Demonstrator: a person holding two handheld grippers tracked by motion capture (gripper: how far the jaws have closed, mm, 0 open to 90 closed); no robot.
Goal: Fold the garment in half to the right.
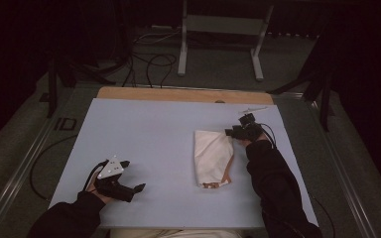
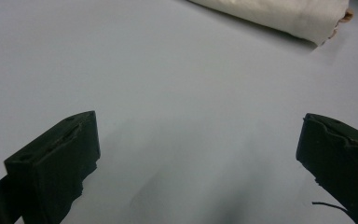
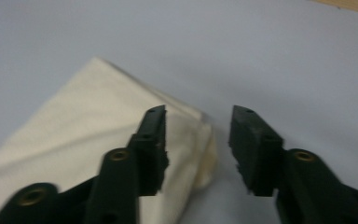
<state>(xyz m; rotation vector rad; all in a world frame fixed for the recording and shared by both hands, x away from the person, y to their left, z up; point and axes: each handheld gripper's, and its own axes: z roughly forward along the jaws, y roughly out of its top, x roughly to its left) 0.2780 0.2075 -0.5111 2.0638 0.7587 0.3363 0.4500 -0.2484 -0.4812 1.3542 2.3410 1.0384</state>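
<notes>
My cloth (image 1: 212,156) lies folded on the bench (image 1: 144,144), my right hand-held gripper (image 1: 232,132) released at its far corner, the left hand-held gripper (image 1: 135,176) spread empty, well away from it.

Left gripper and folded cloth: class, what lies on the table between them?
Nothing: in the high view, bare blue table separates the left gripper from the folded cloth.
</notes>
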